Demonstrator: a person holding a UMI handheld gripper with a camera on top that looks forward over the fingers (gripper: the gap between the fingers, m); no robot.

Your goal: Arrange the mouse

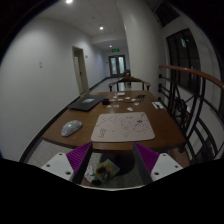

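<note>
Clearly the mouse (71, 127) lies left of centre on the counter (160, 133), well beyond the claw (113, 160); the claw is spread, empty.

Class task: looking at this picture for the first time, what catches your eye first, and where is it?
A large white patterned mat lies on the long wooden table, just beyond the open fingers. A grey mouse sits left of the mat, near the table's edge. Farther back rests a dark laptop.
</note>
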